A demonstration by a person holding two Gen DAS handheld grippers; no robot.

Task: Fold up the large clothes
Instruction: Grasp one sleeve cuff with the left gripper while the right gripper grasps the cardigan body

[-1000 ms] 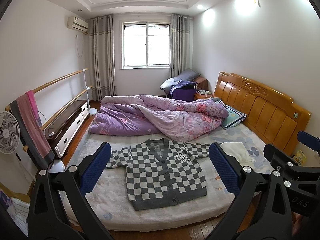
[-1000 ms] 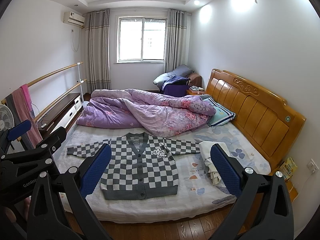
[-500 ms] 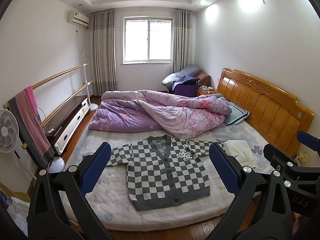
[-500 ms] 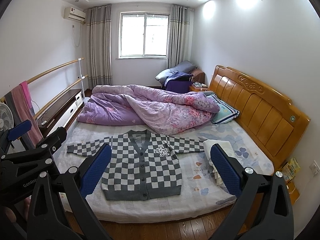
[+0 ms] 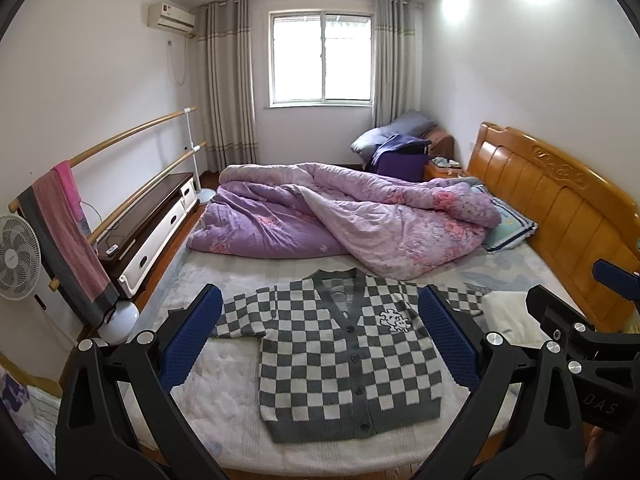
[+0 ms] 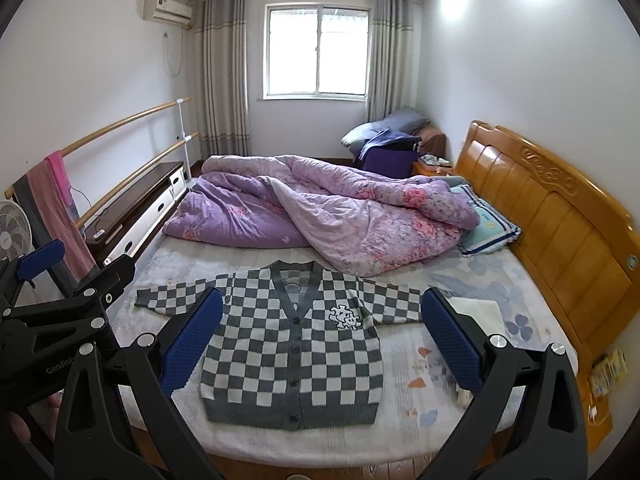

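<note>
From the left wrist view, the checked cardigan (image 5: 344,356) lies flat on the near part of the bed (image 5: 224,412), buttoned, face up, both sleeves stretched out sideways, with its hem toward the foot edge. The left gripper (image 5: 320,340) hangs in the air above and short of it, jaws spread wide with nothing between them. A heaped purple quilt (image 5: 340,220) fills the far half of the mattress, and a folded white cloth (image 5: 508,316) sits just beside the cardigan's sleeve on the headboard side. From the right wrist view, the same cardigan (image 6: 292,344) looks just as smooth and unfolded, one sleeve reaching toward the rail side, the other ending near the white cloth. The right gripper (image 6: 320,340) is likewise wide apart, holding nothing and well clear of the fabric. To my eye the folding has not begun: the garment is only laid out ready. Sleeves, sides and the final fold over are all left to do.
</note>
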